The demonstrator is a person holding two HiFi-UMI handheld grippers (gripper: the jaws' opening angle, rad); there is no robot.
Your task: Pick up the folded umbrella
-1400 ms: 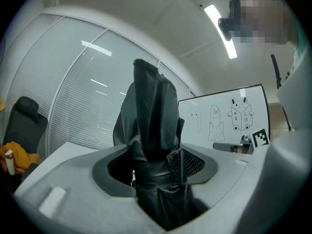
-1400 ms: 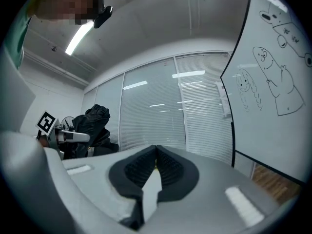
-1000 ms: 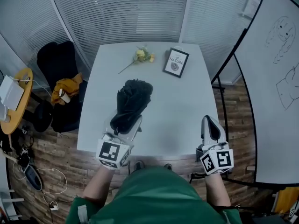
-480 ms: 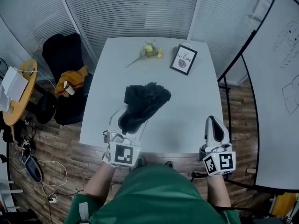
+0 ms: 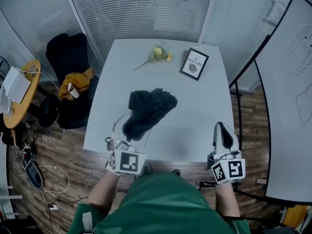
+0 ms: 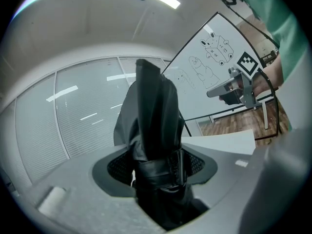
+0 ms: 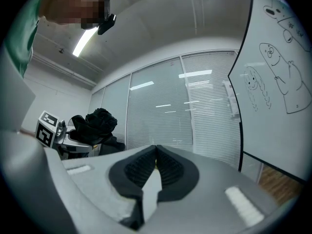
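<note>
The folded black umbrella [image 5: 148, 108] is lifted over the white table [image 5: 195, 116], its bunched fabric end leaning away and to the right. My left gripper [image 5: 133, 134] is shut on its strapped lower part near the table's front edge. In the left gripper view the umbrella [image 6: 156, 126] stands between the jaws of that gripper [image 6: 156, 168], which press on its sides. My right gripper [image 5: 222, 129] hovers at the table's front right corner, shut and empty. In the right gripper view its pads meet [image 7: 156, 164], and the umbrella [image 7: 97, 123] shows at left.
A yellow flower [image 5: 158, 55] and a framed picture [image 5: 194, 64] lie at the table's far end. A black chair [image 5: 68, 52] with an orange cloth [image 5: 78, 82] stands to the left, beside a round wooden table [image 5: 22, 96]. A whiteboard [image 5: 292, 82] is at right.
My left gripper has rolled, and the umbrella's fabric end has swung from straight ahead over to the right. The right gripper has stayed where it was.
</note>
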